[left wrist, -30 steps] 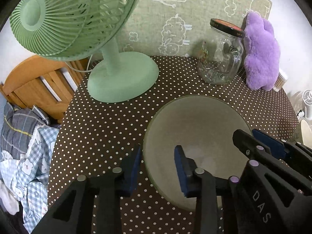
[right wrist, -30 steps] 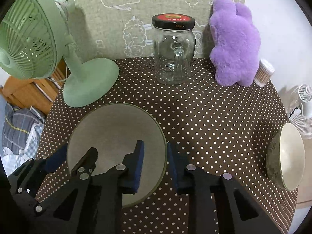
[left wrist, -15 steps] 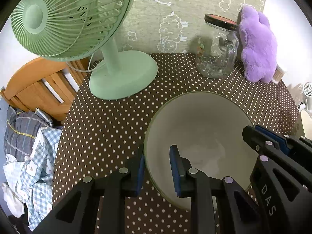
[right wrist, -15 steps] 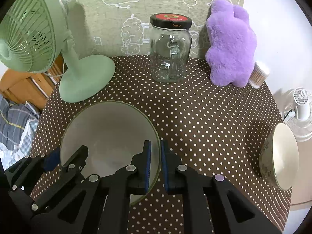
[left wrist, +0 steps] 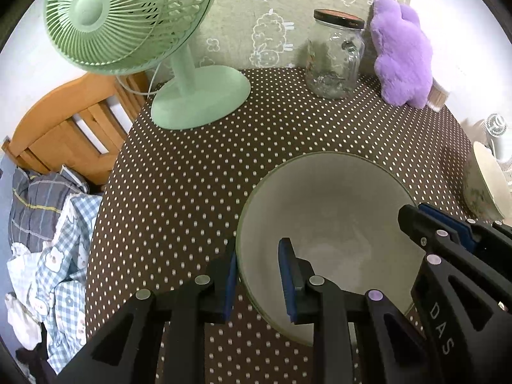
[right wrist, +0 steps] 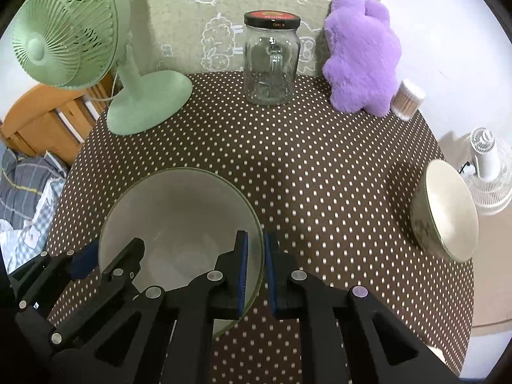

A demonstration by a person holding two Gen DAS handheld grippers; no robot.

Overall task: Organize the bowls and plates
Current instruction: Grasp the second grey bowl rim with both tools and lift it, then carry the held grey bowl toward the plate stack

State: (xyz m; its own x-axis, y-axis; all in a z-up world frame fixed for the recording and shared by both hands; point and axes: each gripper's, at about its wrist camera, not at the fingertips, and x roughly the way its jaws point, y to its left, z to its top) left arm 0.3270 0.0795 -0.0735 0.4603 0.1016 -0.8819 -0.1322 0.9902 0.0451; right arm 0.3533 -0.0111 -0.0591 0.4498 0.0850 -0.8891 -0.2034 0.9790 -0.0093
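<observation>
The large pale grey-green ceramic bowl sat near the front of the round table covered in brown cloth with white dots. The left gripper was clamped on the bowl's left rim, one blue pad outside and one inside, and the right gripper pinched the opposite rim the same way.

Behind the bowl stood a mint-green plastic desk fan at the back left, a clear glass jar with a black and red lid at the back centre, and a purple plush toy beside it, all well apart from the bowl. A small tub of cotton swabs was half tucked behind the plush. A second, cream-coloured bowl with a patterned outside sat at the table's right edge, distorted by the lens.

The grippers' black frames covered the big bowl's near rim and base. Whether it rested on the cloth could not be told.
</observation>
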